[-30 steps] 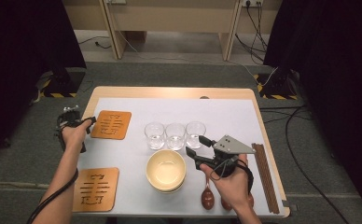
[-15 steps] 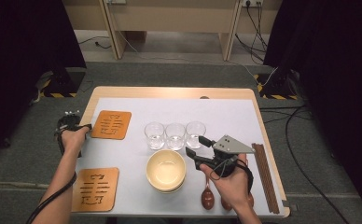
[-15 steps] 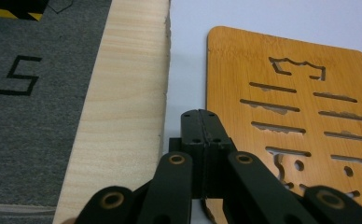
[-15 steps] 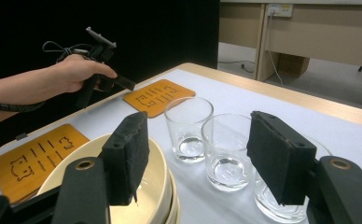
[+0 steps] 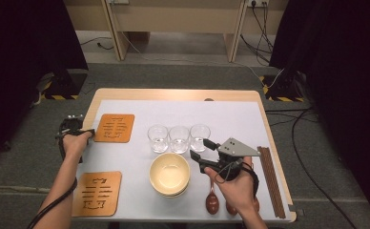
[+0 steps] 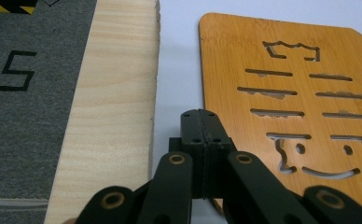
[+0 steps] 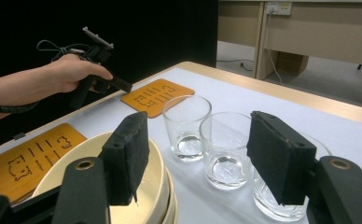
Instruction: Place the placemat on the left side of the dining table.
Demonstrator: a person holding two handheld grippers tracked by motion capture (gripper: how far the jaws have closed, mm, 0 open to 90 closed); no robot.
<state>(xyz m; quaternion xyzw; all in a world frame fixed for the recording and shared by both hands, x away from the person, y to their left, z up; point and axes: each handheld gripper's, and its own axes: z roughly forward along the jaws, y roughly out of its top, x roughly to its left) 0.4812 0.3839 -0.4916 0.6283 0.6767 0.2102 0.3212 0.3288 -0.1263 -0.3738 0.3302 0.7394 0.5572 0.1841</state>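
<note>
Two tongs, left tongs (image 6: pixel 202 122) clenched at far wooden coaster (image 6: pixel 291 93) edge, right tongs (image 7: pixel 198 154) released above glasses (image 7: pixel 226 149)

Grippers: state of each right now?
Left gripper: shut, gripping the edge of the far coaster.
Right gripper: open, empty, by the glasses.

coasters (image 6: pixel 286 93): cut-out wood, smooth satin grain | table (image 6: pixel 114 93): pale raw-looking wood edge, matt white sheet on top | glasses (image 7: pixel 186 126): clear, glossy | bowl (image 5: pixel 169 172): cream, smooth sheen | left gripper (image 6: pixel 201 135): matt black plastic | floor: rough grey carpet
</note>
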